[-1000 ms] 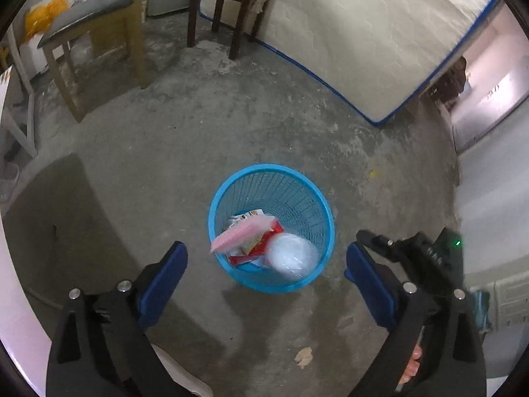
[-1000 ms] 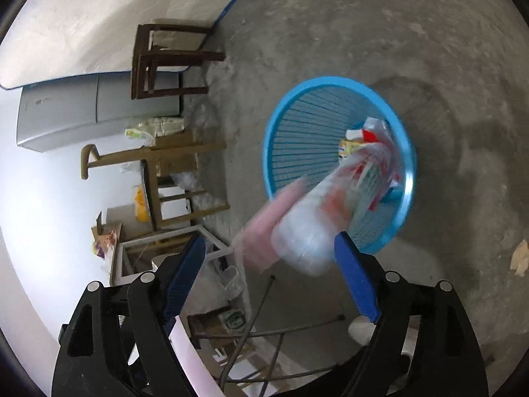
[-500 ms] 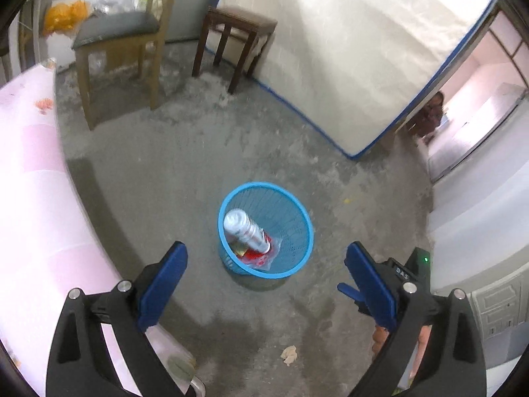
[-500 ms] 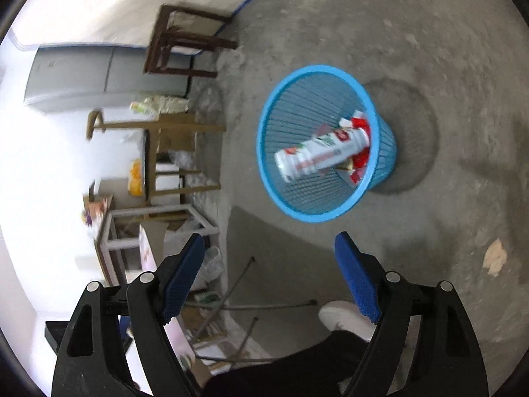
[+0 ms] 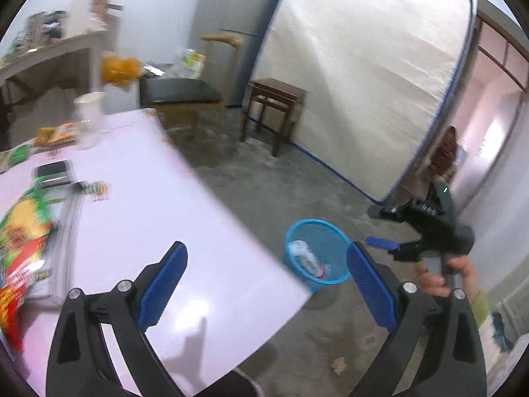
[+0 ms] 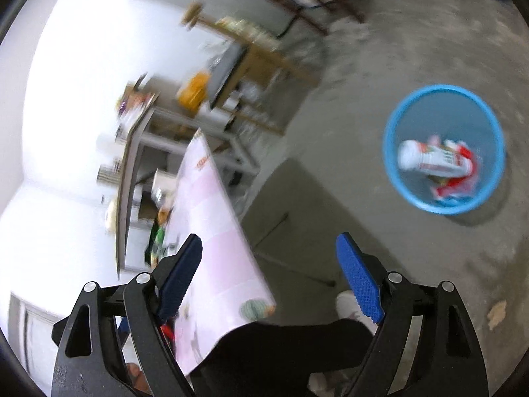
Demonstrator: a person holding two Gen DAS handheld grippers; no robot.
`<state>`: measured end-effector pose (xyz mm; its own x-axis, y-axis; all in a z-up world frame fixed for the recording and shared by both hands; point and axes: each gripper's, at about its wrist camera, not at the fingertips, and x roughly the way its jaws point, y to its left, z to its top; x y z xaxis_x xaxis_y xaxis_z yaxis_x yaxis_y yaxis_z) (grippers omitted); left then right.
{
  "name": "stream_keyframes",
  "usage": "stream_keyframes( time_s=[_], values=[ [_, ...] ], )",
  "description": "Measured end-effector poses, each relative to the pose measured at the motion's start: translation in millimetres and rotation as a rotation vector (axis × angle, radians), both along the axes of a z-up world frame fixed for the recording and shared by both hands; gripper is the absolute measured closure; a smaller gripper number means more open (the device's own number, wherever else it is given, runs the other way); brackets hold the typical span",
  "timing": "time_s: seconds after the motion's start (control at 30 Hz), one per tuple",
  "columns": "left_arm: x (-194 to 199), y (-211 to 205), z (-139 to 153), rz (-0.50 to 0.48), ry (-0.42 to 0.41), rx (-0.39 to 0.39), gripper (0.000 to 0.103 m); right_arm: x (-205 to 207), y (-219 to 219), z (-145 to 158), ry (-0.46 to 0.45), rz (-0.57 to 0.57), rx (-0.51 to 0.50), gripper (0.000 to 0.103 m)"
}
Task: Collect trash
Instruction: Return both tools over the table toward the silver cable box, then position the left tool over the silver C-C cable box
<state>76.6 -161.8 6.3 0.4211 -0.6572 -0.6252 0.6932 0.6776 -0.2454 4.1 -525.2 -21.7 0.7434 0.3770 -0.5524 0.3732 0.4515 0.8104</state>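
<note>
A blue mesh trash basket [image 5: 334, 231] stands on the concrete floor; it also shows in the right wrist view [image 6: 410, 106]. Inside lie a white-and-red bottle [image 6: 429, 160] and crumpled wrappers [image 6: 453, 188]. My left gripper [image 5: 266, 284] is open and empty over the corner of a pink table [image 5: 158, 198]. Colourful snack wrappers [image 5: 23, 231] lie on the table at the left. My right gripper [image 6: 269, 274] is open and empty, held well back from the basket; it also shows in the left wrist view [image 5: 383, 243].
On the table stand a white paper cup [image 5: 87, 112] and a dark flat box [image 5: 53, 173]. A chair [image 5: 185, 96] and a wooden stool [image 5: 274, 106] stand behind it. A mattress [image 5: 363, 76] leans on the wall. A paper scrap [image 5: 339, 364] lies on the floor.
Both grippers have pulled up and away from the basket; the left one has swung left over the table. The bottle dropped from the right gripper now lies in the basket.
</note>
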Motion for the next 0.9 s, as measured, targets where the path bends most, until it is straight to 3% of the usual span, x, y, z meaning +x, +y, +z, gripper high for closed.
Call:
stream_keyframes(
  time_s=[0.23, 0.43, 0.6, 0.77, 0.9],
  values=[
    [-10, 93, 3, 0.217, -0.126, 0.072, 0.008, 69, 67, 37, -0.029, 0.253, -0.069, 0.023],
    [-12, 144, 1, 0.369, -0.208, 0.151, 0.008, 114, 117, 45, -0.046, 0.398, -0.059, 0.023],
    [-7, 153, -9, 0.383, -0.213, 0.193, 0.008, 138, 153, 45, -0.036, 0.468, -0.019, 0.023],
    [-4, 146, -23, 0.360, -0.169, 0.170, 0.008, 146, 181, 47, -0.030, 0.525, 0.015, 0.023],
    [12, 147, -43, 0.397, -0.123, 0.163, 0.008, 147, 201, 51, -0.025, 0.581, 0.019, 0.023]
  ],
)
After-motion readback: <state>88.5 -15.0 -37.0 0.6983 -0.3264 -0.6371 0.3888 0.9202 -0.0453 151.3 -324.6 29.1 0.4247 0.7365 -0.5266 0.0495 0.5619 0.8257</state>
